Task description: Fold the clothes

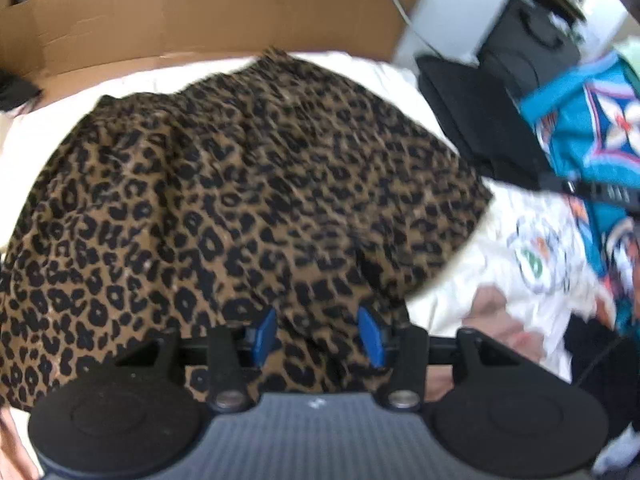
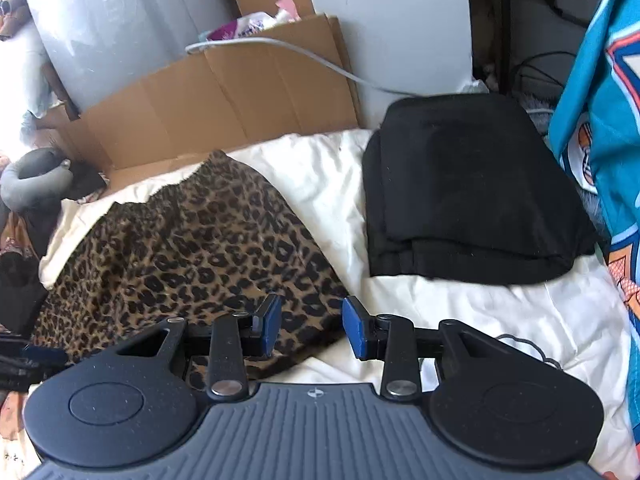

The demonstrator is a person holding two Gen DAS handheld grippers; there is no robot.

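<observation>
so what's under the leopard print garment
The brown and black leopard print garment lies spread on a cream white bedsheet, which shows all around its edges. Whatever sits directly beneath the fabric is covered, so anything else there cannot be seen.

Left claw [image 1: 318, 332] and right claw [image 2: 309, 326] both low and level, blue-padded fingers spread apart, nothing between.
</observation>
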